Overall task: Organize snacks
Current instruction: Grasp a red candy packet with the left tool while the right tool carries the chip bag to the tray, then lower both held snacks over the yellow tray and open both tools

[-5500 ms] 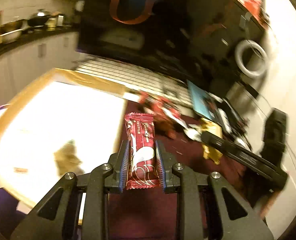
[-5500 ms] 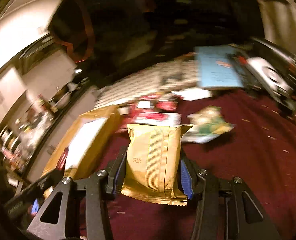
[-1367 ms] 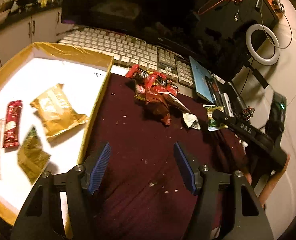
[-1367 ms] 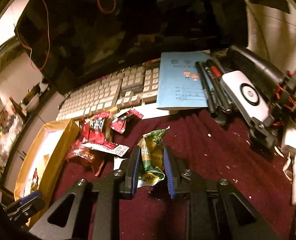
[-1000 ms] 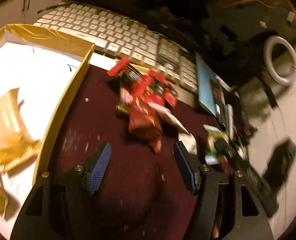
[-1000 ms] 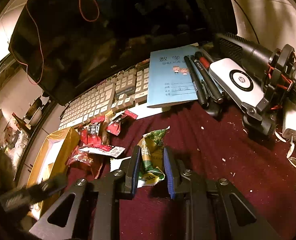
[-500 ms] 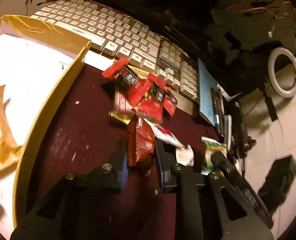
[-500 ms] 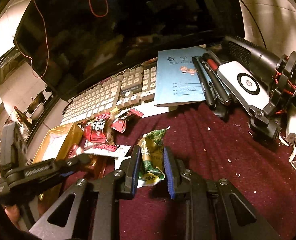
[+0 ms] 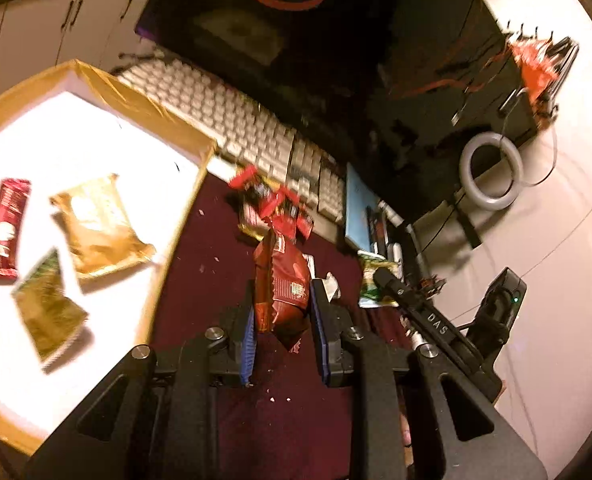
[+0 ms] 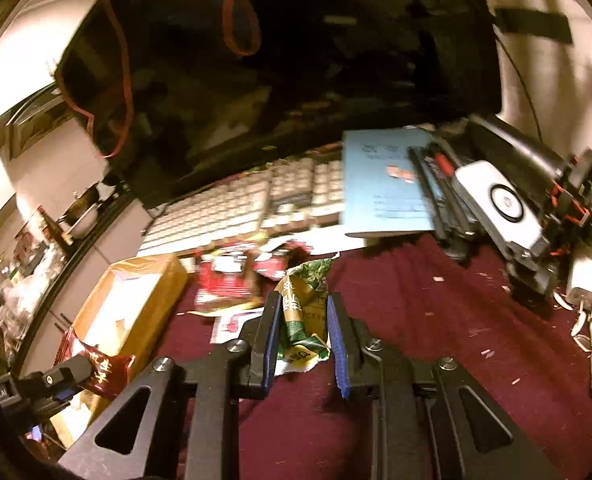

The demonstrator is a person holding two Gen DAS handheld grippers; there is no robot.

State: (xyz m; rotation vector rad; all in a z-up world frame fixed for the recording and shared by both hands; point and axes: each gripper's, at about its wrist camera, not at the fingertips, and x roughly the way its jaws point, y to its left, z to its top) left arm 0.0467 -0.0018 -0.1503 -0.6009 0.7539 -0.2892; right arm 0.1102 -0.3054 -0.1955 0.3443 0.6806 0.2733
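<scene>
Left wrist view: the left gripper [image 9: 284, 320] has its fingers clamped on a red packet [image 9: 282, 288], which hangs between the blue pads above the maroon tabletop [image 9: 200, 280]. Beyond it a heap of red wrappers [image 9: 272, 208] lies just in front of the keyboard [image 9: 232, 124]. To the left sits the box [image 9: 184, 208], holding a dark red bar [image 9: 4, 228], a gold pouch [image 9: 96, 224] and a green-gold pouch [image 9: 48, 312], all apart from one another. To the right, the right gripper [image 9: 380, 276] grips a green packet [image 9: 372, 280]. A ring light [image 9: 490, 176] stands further back. Right wrist view: the right gripper's [image 10: 302, 332] fingers are clamped on the crumpled green packet [image 10: 300, 312], its lower end touching or just above the tabletop [image 10: 436, 320]; which, I cannot tell. The heap of wrappers [image 10: 232, 280] lies just left of it, near the box [image 10: 136, 280]. At lower left the left gripper [image 10: 76, 372] carries the red packet [image 10: 104, 364] over the box's near edge. A blue booklet [image 10: 384, 188] overlaps the keyboard's [image 10: 224, 208] right end, with pens [image 10: 436, 188] beside it.
</scene>
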